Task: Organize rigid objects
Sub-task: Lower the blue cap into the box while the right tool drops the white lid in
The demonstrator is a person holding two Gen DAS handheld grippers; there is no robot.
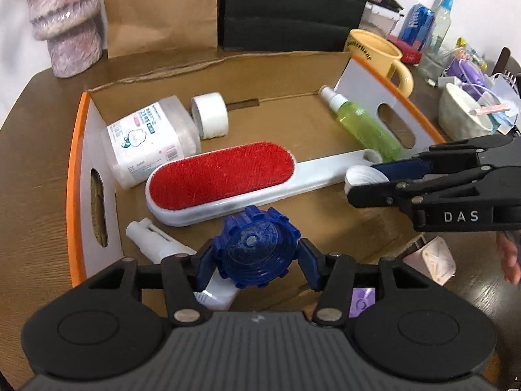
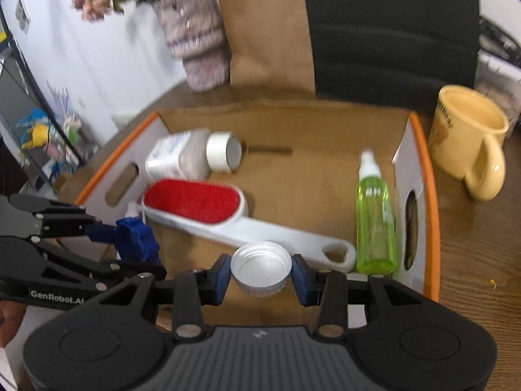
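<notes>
My left gripper (image 1: pixel 257 255) is shut on a blue ridged cap (image 1: pixel 255 249) and holds it over the near part of an open cardboard box (image 1: pixel 78 163). My right gripper (image 2: pixel 260 275) is shut on a white screw cap (image 2: pixel 260 268) and holds it over the box's near right side; it also shows in the left wrist view (image 1: pixel 368 179). In the box lie a red lint brush (image 1: pixel 224 179) with a white handle, a green spray bottle (image 1: pixel 364 122), a white-capped plastic bottle (image 1: pixel 153 140) and a white pump piece (image 1: pixel 156 241).
A yellow mug (image 2: pixel 469 140) stands right of the box. A brown paper bag (image 1: pixel 159 9), a black chair back (image 1: pixel 293 6) and a pinkish vase (image 1: pixel 65 22) stand behind it. Bottles, a white bowl (image 1: pixel 462 114) and clutter fill the far right of the wooden table (image 1: pixel 35 163).
</notes>
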